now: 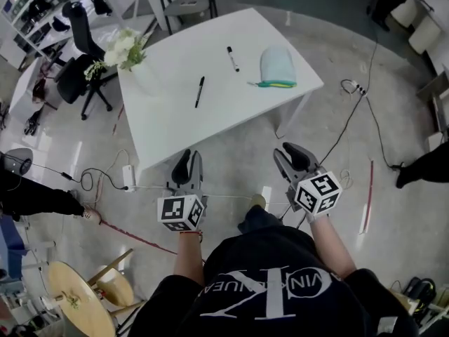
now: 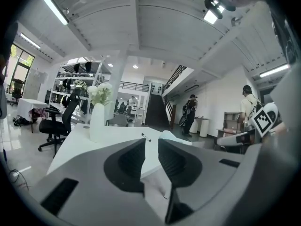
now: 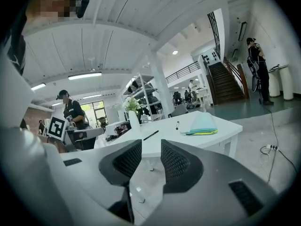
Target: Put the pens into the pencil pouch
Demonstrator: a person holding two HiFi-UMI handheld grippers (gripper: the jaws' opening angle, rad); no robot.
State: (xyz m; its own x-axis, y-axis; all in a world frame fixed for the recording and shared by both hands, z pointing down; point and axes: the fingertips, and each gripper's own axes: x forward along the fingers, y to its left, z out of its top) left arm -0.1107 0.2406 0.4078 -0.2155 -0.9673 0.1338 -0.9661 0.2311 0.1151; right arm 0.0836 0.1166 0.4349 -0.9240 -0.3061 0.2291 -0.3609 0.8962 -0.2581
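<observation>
Partly, pouch [image 2: 170, 134] behind left claw [image 2: 151, 145], pen [image 2: 146, 137] barely visible

Looks like an open-plan office: black swivel chairs [image 1: 78, 27], white shelving racks [image 1: 35, 9], dark staircase [image 3: 225, 81] at the back.

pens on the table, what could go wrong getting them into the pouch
1. The black pen and the white-bodied pen lie flat on the table; being thin, they may roll or skid from the fingers.
2. The pouch lies loose near the table's right corner; pushing a pen in could slide it off.
3. Cables cross the floor before the table: a trip hazard.
</observation>
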